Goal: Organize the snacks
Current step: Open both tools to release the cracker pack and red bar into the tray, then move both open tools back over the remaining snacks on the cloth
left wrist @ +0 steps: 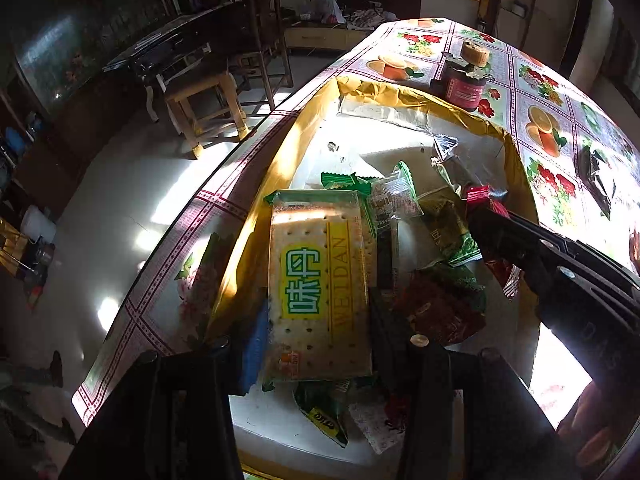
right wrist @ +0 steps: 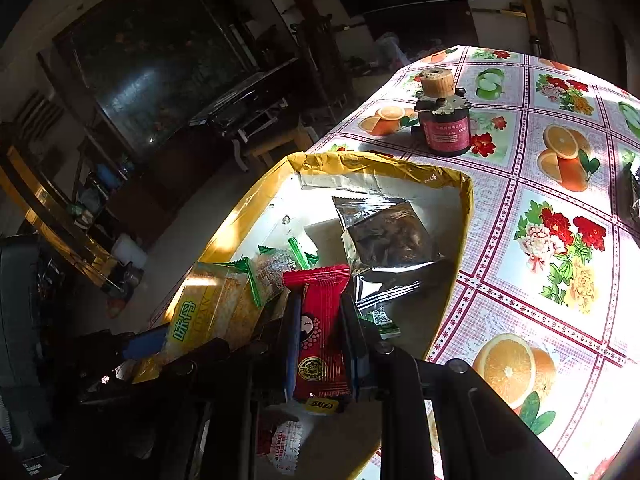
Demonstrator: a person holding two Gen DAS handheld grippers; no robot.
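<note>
A yellow-rimmed box (left wrist: 312, 120) with a white floor holds several snack packets. My left gripper (left wrist: 318, 308) is shut on a large yellow-and-green cracker packet (left wrist: 320, 276), held over the box; one of its blue finger pads (right wrist: 146, 342) shows at lower left in the right wrist view, beside the cracker packet (right wrist: 212, 308). My right gripper (right wrist: 320, 298) is shut on a slim red snack packet (right wrist: 320, 340), upright between the pads, above the box (right wrist: 380, 160). The right gripper (left wrist: 486, 210) reaches in from the right with the red packet (left wrist: 480, 194) at its tip. A silver pouch (right wrist: 388, 236) lies at the box's far end.
The box sits on a table with a fruit-and-flower cloth (right wrist: 540, 240), near its left edge. A dark jar with a cork lid (right wrist: 444, 128) stands beyond the box. A dark foil bag (left wrist: 598, 176) lies on the cloth to the right. A wooden stool (left wrist: 204, 96) stands on the floor.
</note>
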